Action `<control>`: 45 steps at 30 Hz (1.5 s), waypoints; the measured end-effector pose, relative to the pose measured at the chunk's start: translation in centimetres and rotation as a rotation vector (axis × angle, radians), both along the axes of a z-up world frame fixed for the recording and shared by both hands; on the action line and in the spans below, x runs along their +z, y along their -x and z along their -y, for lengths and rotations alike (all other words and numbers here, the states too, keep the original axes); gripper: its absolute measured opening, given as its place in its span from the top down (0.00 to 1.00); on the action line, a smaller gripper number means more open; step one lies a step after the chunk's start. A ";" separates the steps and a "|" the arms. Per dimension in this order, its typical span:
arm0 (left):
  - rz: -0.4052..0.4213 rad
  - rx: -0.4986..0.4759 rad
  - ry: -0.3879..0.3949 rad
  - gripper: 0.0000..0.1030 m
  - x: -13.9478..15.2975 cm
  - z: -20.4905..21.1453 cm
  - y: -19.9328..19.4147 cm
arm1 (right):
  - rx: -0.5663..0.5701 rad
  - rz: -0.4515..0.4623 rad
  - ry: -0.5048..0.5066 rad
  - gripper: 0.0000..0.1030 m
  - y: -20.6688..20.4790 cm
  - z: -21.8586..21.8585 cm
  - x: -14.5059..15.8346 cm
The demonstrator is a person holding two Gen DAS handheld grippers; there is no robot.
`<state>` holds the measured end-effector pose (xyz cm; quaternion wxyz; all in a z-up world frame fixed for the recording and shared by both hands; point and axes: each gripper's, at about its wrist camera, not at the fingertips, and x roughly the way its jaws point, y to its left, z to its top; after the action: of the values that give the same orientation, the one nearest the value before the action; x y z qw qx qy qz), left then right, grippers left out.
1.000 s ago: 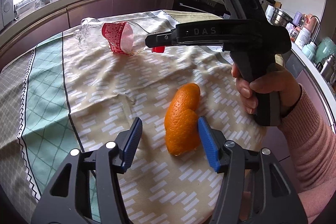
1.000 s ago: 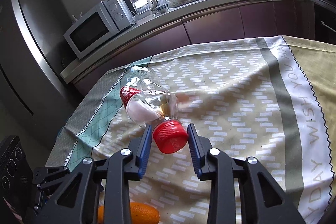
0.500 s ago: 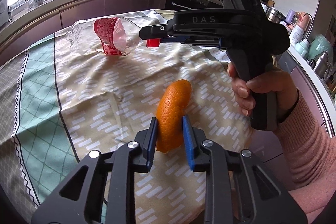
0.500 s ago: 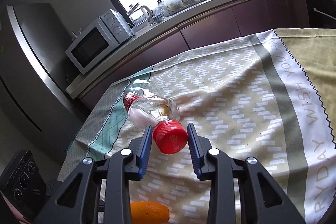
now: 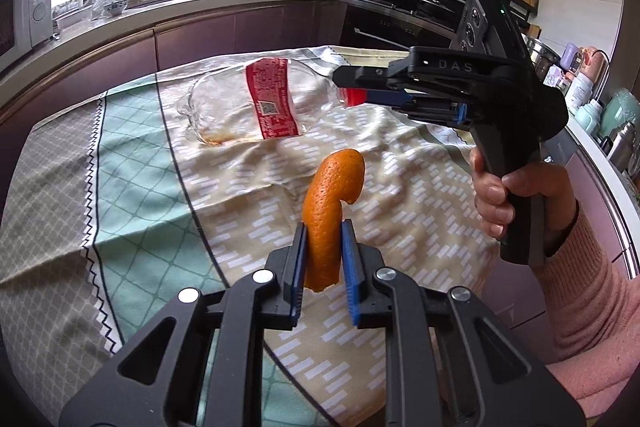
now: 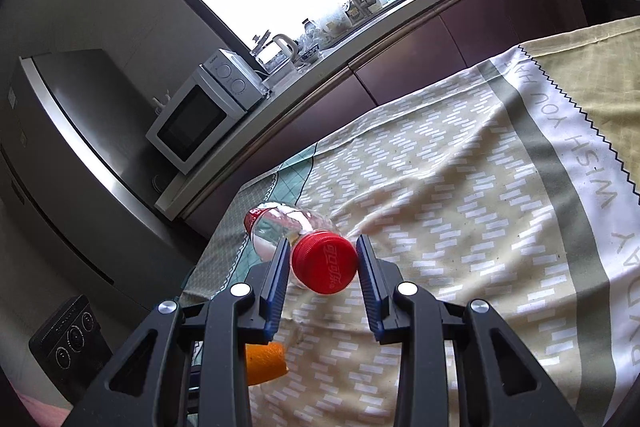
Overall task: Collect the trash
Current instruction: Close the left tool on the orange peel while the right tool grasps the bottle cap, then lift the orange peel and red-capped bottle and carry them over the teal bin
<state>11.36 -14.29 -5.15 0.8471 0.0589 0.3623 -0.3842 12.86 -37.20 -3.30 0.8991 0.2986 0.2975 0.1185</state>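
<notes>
My left gripper (image 5: 324,255) is shut on a curled orange peel (image 5: 330,215) and holds it above the tablecloth. The peel also shows low in the right wrist view (image 6: 266,367). My right gripper (image 6: 322,263) is shut on the red cap (image 6: 324,263) of a clear plastic bottle (image 6: 280,227) with a red label. In the left wrist view the bottle (image 5: 256,103) hangs tilted from the right gripper (image 5: 352,89), its base near the cloth, with a little brown liquid inside.
A patterned tablecloth (image 5: 140,167) covers the table. Behind it runs a kitchen counter (image 5: 180,3) with a microwave (image 6: 196,115), kettle and sink tap. A fridge (image 6: 52,155) stands left of it. Bottles and jars (image 5: 592,107) stand at the right.
The left gripper has closed on the orange peel and lifted it off the cloth. The right gripper has raised the bottle by its cap, tilting it.
</notes>
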 end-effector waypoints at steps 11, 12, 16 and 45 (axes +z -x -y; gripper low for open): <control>0.040 0.116 0.031 0.83 1.7 -5.0 -0.4 | 0.008 0.013 -0.103 0.69 0.1 -0.7 0.3; 0.041 0.126 0.033 0.83 1.7 -5.4 -0.4 | 0.009 0.015 -0.108 0.69 0.1 -0.8 0.4; 0.051 0.156 0.037 0.83 2.0 -6.9 -0.4 | 0.015 0.025 -0.120 0.70 0.0 -1.4 0.8; 0.121 0.337 0.078 0.83 4.4 -16.7 0.4 | 0.155 0.019 -0.135 0.73 -4.1 -9.2 3.0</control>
<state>10.96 2.44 -0.76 0.9215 -0.0126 0.3002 -0.2462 16.95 -27.97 -0.29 0.8678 0.3335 0.3023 0.2106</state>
